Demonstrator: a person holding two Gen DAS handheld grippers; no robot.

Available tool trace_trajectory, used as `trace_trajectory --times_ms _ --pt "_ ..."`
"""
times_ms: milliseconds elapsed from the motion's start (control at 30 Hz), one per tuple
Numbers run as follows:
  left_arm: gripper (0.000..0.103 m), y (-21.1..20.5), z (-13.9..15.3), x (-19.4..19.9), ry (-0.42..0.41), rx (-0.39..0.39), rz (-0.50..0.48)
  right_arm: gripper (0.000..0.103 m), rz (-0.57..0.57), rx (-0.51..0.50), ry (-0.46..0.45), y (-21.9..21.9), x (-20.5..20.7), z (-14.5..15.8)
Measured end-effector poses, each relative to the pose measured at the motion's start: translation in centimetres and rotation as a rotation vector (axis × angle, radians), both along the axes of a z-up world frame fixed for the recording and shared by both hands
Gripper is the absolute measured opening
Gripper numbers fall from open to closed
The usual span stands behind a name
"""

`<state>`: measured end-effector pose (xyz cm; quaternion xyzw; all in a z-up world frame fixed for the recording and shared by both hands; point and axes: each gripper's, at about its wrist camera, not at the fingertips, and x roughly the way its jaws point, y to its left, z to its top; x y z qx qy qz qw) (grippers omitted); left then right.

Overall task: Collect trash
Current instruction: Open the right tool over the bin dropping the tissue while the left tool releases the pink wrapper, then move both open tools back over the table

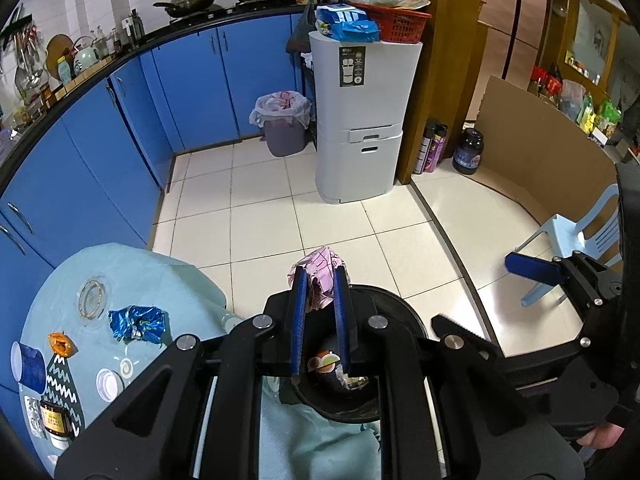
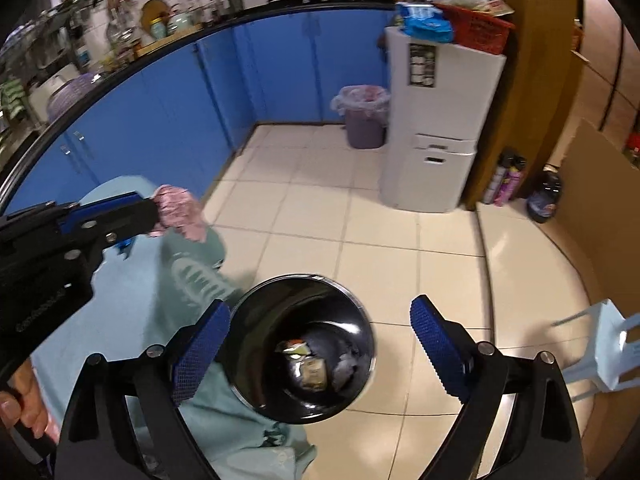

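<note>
My left gripper (image 1: pixel 320 276) is clamped on a crumpled pink wrapper (image 1: pixel 322 270); both blue pads pinch it, and its top pokes out past the fingertips. From my right-wrist camera the wrapper (image 2: pixel 178 210) hangs up and to the left of the black bin (image 2: pixel 304 344), not over its mouth. My right gripper (image 2: pixel 320 344) stands wide apart with nothing between its pads, one finger on each side of the bin's rim. The bin sits on the tiled floor just beside the round table (image 1: pixel 132 268) with its pale green cloth. Inside the bin lie several scraps of rubbish (image 2: pixel 310 364). On the table, left of the bin, lie a blue foil wrapper (image 1: pixel 138 322) and a small orange wrapper (image 1: pixel 61 343).
</note>
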<state>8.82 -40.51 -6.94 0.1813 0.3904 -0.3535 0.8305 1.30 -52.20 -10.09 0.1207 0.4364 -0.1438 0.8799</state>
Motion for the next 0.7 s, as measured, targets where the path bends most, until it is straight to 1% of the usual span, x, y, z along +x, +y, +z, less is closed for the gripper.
trace_trajectory --times_ms 33,67,100,133,167,200,267,467,600,700 --pt "0.017 -0.1 0.0 0.0 0.006 -0.003 -0.003 0.089 -0.009 -0.007 -0.001 -0.3 -0.2 0.0" --pt "0.022 -0.3 0.0 0.1 0.009 -0.003 -0.004 0.089 -0.016 -0.012 -0.002 -0.5 -0.3 0.0" --pt "0.048 -0.4 0.0 0.1 0.015 -0.006 -0.007 0.089 -0.020 -0.012 -0.001 -0.6 -0.3 0.0" --pt "0.099 -0.5 0.0 0.1 0.023 -0.014 -0.010 0.089 -0.026 -0.006 -0.001 -0.8 -0.5 0.0" --pt "0.094 -0.4 0.1 0.0 0.020 -0.039 -0.012 0.089 -0.031 -0.001 0.000 -0.9 -0.5 -0.1" --pt "0.100 -0.4 0.2 0.0 0.014 -0.036 -0.010 0.089 -0.036 0.005 0.000 -1.0 -0.5 -0.1" --pt "0.100 -0.5 0.2 -0.2 -0.012 -0.023 -0.004 0.089 -0.040 0.006 0.000 -1.1 -0.5 -0.1" --pt "0.100 0.9 -0.1 0.8 0.011 -0.014 0.051 0.089 -0.024 0.002 -0.003 -0.4 0.0 0.1" --pt "0.100 3.5 -0.3 1.9 0.021 -0.019 0.119 0.089 -0.002 0.003 -0.012 0.6 0.6 0.3" --pt "0.100 6.7 -0.2 3.1 0.027 -0.031 0.198 0.089 0.035 0.016 -0.021 2.1 1.5 0.3"
